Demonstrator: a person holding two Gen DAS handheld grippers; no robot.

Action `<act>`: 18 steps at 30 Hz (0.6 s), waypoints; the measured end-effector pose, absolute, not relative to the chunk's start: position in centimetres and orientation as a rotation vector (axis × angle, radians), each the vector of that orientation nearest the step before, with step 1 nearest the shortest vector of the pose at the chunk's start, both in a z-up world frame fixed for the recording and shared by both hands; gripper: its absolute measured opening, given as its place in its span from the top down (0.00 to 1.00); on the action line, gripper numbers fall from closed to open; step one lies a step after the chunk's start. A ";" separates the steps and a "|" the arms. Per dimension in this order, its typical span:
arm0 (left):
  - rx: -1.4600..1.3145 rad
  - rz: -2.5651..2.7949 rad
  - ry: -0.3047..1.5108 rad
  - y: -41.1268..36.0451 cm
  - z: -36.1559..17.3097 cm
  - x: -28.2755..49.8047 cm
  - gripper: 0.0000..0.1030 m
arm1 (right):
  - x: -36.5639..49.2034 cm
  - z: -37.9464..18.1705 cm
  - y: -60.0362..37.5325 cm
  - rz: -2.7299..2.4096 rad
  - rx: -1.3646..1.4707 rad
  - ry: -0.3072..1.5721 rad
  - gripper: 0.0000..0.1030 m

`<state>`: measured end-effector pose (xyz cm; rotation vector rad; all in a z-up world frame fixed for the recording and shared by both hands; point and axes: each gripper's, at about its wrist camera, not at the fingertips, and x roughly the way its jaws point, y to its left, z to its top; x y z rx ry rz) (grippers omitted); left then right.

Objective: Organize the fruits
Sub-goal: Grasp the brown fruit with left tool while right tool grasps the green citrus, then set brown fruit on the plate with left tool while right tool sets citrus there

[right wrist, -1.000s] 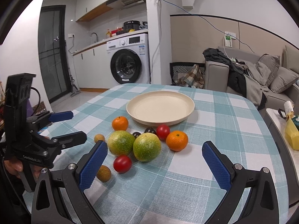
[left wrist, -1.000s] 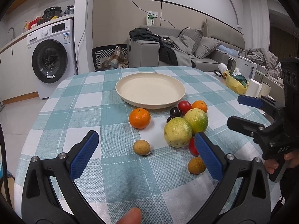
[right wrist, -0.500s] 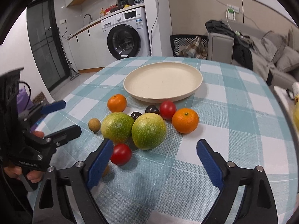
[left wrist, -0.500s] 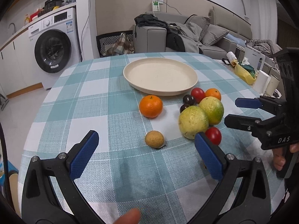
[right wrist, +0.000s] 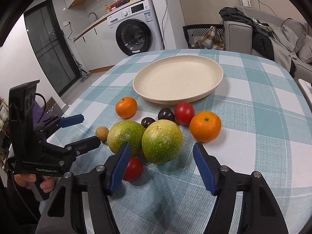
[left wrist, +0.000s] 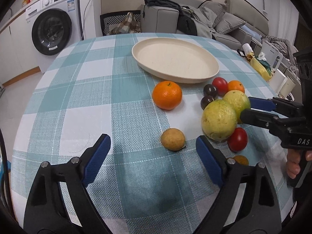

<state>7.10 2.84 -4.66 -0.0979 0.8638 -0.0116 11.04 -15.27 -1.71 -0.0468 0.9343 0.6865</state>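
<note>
Fruits lie in a cluster on the checked tablecloth point(left wrist: 93, 89), just in front of the bare cream plate point(right wrist: 178, 79). My left gripper point(left wrist: 153, 150) has just been narrowing its jaws, which are still apart around a small brown fruit point(left wrist: 172, 139) without touching it. My right gripper point(right wrist: 161, 160) has also just been closing; its pads flank the nearer green guava point(right wrist: 161, 142) but do not press it. An orange point(right wrist: 205, 126) sits just right of it.
</note>
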 end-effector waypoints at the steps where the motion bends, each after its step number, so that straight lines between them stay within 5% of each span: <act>1: -0.097 -0.014 0.874 2.9 -4.9 7.4 0.23 | 11.1 -1.8 -15.3 0.687 -0.044 0.937 0.38; 9: -0.059 -0.066 0.899 2.2 -5.6 8.6 0.45 | 11.8 -2.2 -15.0 0.715 -0.021 0.965 0.42; 15: -0.050 -0.113 0.895 1.7 -5.5 8.8 0.75 | 12.3 -2.7 -14.9 0.728 -0.011 0.988 0.50; 18: -0.053 -0.123 0.896 1.5 -5.5 8.5 0.77 | 12.4 -2.8 -14.9 0.730 -0.008 0.987 0.52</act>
